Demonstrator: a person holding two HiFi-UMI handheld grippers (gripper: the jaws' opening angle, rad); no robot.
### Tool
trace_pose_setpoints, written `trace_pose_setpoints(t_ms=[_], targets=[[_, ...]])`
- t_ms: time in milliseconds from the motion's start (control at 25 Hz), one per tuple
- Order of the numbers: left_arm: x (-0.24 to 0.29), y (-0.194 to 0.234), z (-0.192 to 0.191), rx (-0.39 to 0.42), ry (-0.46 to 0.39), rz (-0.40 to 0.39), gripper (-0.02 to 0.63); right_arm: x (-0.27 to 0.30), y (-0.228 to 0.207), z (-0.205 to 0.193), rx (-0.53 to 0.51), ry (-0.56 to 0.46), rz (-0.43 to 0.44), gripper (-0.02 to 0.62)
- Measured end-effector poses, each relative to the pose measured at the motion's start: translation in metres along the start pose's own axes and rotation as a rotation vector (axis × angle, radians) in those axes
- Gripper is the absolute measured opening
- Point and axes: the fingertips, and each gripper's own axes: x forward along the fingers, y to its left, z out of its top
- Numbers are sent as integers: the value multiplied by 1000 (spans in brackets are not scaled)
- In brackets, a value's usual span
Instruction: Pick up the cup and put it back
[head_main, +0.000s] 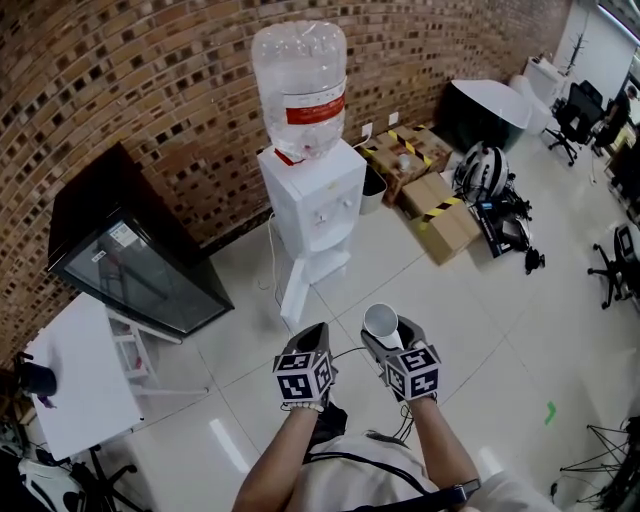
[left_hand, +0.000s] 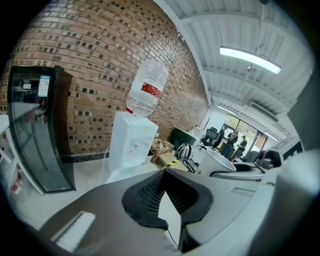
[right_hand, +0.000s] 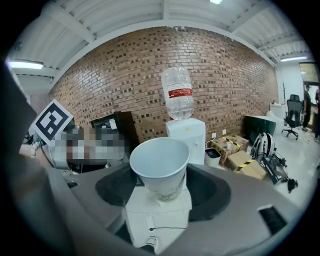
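With right claw (head_main: 390, 335) clamped low on white paper cup (head_main: 380, 320) and left claw (head_main: 317, 330) together, a jolt could topple it.

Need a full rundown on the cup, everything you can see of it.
The cup is white and looks like paper. It tapers from a wide round rim to a narrow base, with a faint greyish print low on its wall. It stands upright, mouth up, and looks empty inside. The right gripper holds it, jaws closed on its lower part from both sides, in the air above the tiled floor, short of the water dispenser. Nothing else touches it.
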Motion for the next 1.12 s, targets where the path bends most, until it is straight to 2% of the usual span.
trace_pose_setpoints(t_ms=[320,560,920,1120], targets=[[14,25,10,19,4,-21,0,41,7,0,-17,8,-8,318],[30,43,-3,4,29,-10,0,70,3,-6,-40,24,-2,318],[73,75,-29,-17,40,34,0,128,-38,-38,-38,52,-3,318],[109,95,-48,-16,40,27,0,164,-73,-65,-40,57,-1,318]])
